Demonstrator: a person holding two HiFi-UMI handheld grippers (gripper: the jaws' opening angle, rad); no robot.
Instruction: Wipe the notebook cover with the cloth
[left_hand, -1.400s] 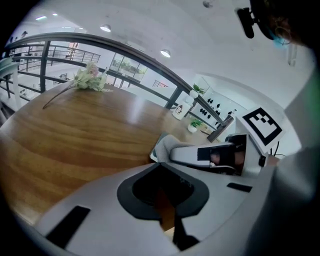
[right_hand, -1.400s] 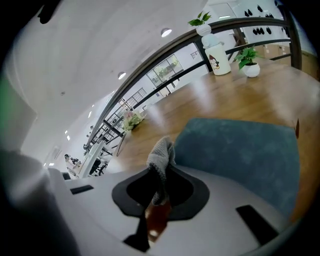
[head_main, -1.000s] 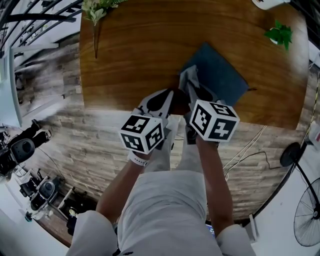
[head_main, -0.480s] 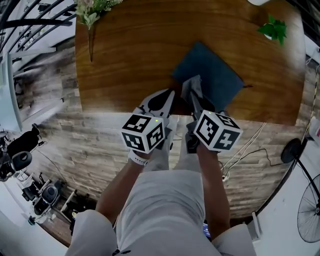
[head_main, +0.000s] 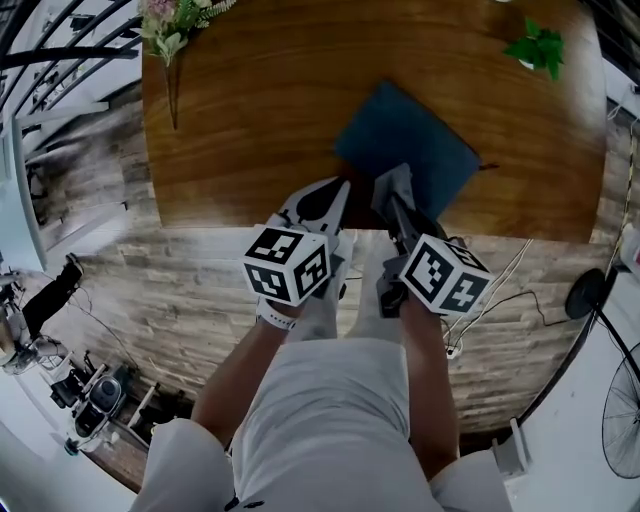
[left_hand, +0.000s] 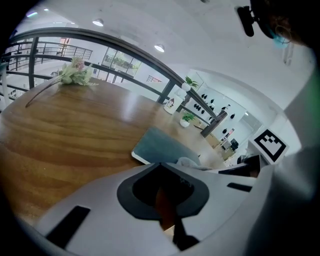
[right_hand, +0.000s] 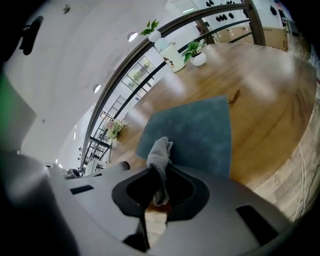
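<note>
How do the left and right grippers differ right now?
The right gripper is shut on the grey cloth; the left gripper is shut on nothing. The right gripper's tip is over the blue notebook's near edge; the left gripper is beside the notebook, over bare table. Both point away from the person, side by side.

A grey knitted cloth (right_hand: 160, 152) is being gripped between the closed jaws of the right gripper (right_hand: 159, 186), its loose end being seen against the near edge of the teal notebook (right_hand: 197, 131), which is being supported flat by the wooden table (right_hand: 262, 87)
</note>
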